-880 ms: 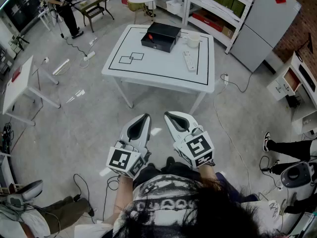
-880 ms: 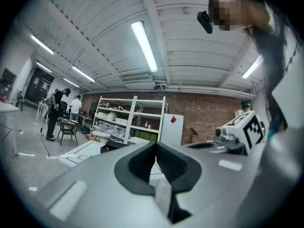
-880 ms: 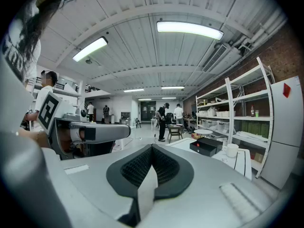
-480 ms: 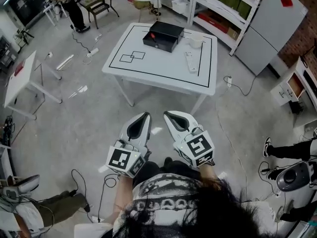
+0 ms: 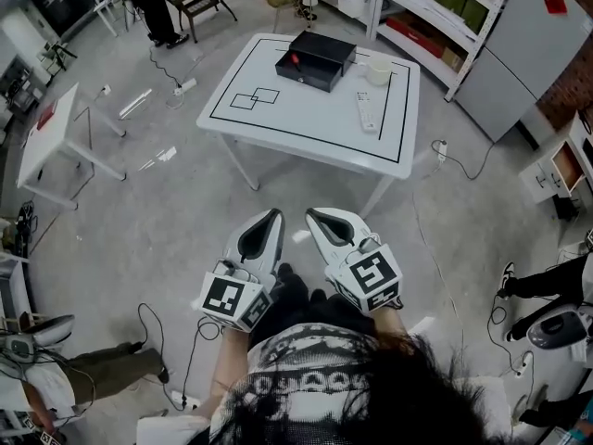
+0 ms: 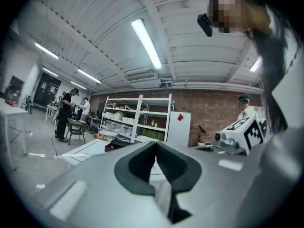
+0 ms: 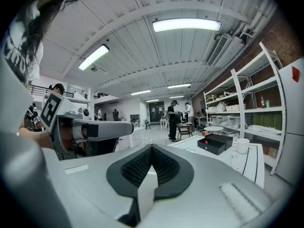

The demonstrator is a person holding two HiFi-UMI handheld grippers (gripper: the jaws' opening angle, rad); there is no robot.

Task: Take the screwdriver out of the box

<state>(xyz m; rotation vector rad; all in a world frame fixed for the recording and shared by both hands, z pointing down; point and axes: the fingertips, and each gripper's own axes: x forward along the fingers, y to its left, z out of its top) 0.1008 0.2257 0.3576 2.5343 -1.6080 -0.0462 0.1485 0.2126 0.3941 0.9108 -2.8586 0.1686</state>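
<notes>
A: Status of the left gripper (image 5: 274, 217)?
B: Jaws fully closed, tips meeting, nothing between them. The unit points forward.
A: And the right gripper (image 5: 313, 215)?
B: Same condition: jaws closed tip to tip, with nothing held.
A: Relative position?
B: Side by side. The right gripper sits just beside the left. The tips are near each other but apart, and the rear ends are spread wider.

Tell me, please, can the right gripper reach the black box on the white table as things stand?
Probably not: the right gripper sits shut near the person, and floor separates it from the table bearing the black box. Nothing blocks the way.
</notes>
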